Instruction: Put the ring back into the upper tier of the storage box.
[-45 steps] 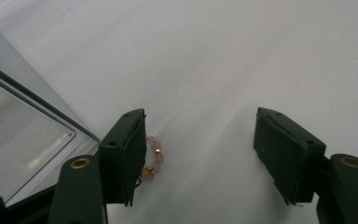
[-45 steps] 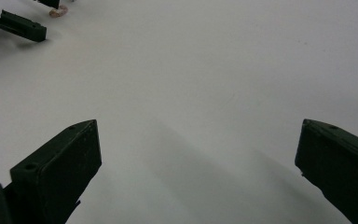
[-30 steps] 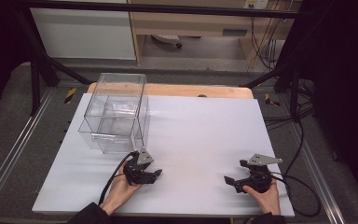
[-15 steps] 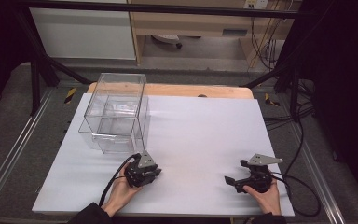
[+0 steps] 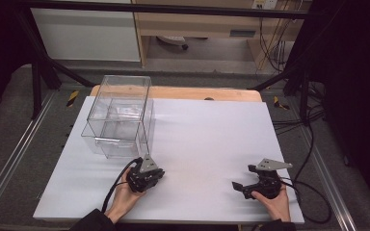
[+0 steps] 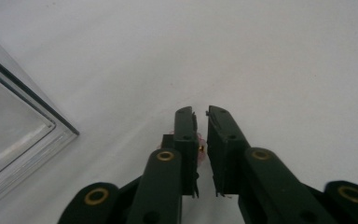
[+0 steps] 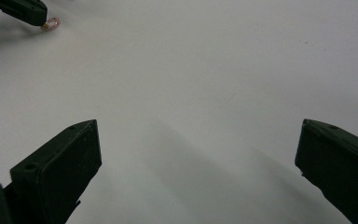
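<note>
Left gripper view: the left gripper [image 6: 200, 112] is seen with its jaws drawn almost together, only a narrow slit left between them. They have just been closing, and a small pinkish piece [image 6: 199, 140] is caught in that slit, low against the white bench [image 6: 284, 56]. The same piece [image 7: 51, 23] is picked out in the right gripper view, where it pokes from the tip of the left gripper at the far edge, right down at the bench surface. What the piece is cannot be told; it is too small.

The step in hand is judged to be the securing of this pinch before a lift. The piece appears to be held near the tips, so the squeeze should be kept steady and not eased while the hand is raised. A straight, slow lift is advised, so that the piece is not dragged across the bench and twisted out. A check that it rises with the jaws is best made before any travel is begun.

In the high view, the clear box [image 5: 118, 115] stands just beyond the left gripper [image 5: 149, 177], at the left of the bench; it is taken as the likely destination. Its near wall should be cleared from above rather than brushed.

The right gripper [image 7: 198, 123] is spread wide with nothing between its jaws, and it rests well apart at the right [image 5: 237, 185]. It may be left where it is.
</note>
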Motion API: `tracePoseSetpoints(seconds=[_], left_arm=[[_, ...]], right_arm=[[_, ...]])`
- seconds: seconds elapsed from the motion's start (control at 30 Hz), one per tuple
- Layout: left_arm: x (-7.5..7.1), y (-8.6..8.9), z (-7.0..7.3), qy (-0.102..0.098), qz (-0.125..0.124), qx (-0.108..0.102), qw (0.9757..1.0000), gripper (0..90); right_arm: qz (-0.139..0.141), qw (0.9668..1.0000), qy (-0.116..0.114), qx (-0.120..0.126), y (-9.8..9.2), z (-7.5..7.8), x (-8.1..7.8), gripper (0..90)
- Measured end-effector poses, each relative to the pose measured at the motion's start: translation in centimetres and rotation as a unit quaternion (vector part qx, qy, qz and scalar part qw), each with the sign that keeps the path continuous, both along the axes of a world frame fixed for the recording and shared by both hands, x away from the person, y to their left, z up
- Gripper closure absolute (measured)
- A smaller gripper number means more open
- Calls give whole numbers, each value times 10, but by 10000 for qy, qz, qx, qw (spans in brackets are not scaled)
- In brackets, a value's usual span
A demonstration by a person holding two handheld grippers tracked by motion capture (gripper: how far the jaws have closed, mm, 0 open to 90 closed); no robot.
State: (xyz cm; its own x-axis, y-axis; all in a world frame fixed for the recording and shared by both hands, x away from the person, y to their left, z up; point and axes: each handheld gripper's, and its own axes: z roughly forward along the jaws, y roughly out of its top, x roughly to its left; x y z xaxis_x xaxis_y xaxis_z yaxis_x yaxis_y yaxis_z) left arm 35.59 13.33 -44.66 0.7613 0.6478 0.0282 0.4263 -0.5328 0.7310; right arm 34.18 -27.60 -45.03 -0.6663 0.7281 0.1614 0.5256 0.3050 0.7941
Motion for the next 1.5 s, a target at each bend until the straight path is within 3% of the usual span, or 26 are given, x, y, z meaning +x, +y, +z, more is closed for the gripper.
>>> tracePoseSetpoints(seconds=[0.17,0.5,1.5], left_arm=[[2,-2,-3,139,-52,63,9999,785],[4,-1,-4,264,-24,15,9996,852],[3,0,-4,235,-18,-3,9997,877]], right_arm=[[10,10000,3,-3,0,0,0,7],[-1,10000,26,2,0,0,0,7],[24,10000,27,-6,0,0,1,7]])
